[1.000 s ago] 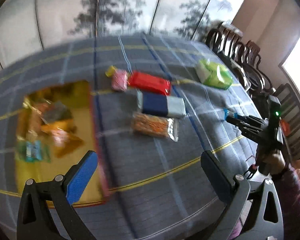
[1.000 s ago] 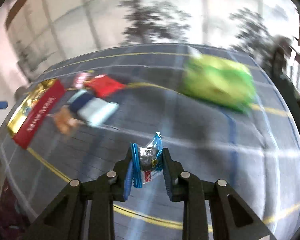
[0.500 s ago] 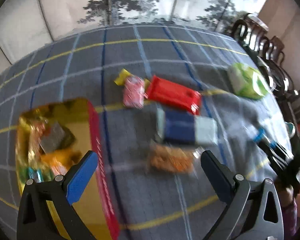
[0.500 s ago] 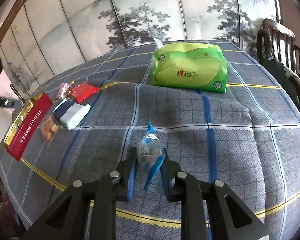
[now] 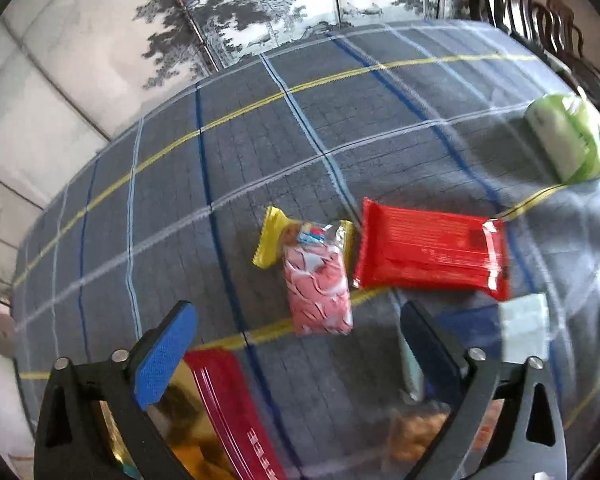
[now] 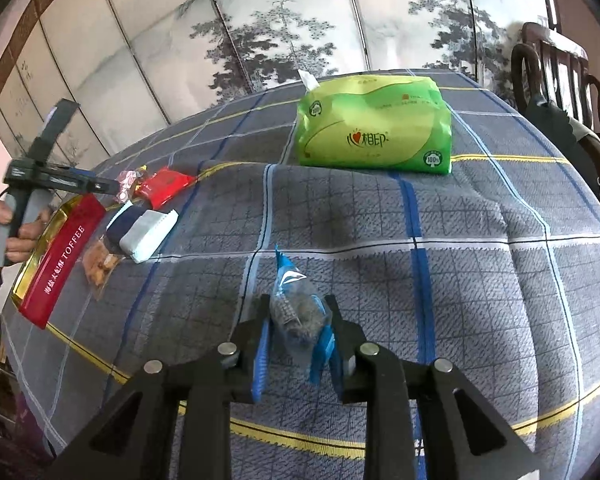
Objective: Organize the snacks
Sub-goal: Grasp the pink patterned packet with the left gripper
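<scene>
Judging from how things lie, the task is partly done. The tin, a red toffee box with gold inside, stands at the left edge of the tabletop, and some wrapped snacks already lie in it; how many I cannot tell, because the left wrist view shows only a blurred corner of its inside.

Loose snacks that still wait on the cloth, near the tin, are five: one pink pack, one yellow pack partly under the pink one, one red pack just beside them, one blue-and-white pack nearer to the camera, and one clear orange pack at the bottom of that view. A sixth snack, one small blue-edged pack, is in the right gripper; its jaws pinch it, well apart from the tin, toward the tabletop's near edge.

The left gripper hangs over the loose group with jaws spread wide; they have just been closing a little, and nothing is pressed between them. I think the pink pack is its next target.

One green tissue pack lies near the far edge; it is probably no snack and may stay.
</scene>
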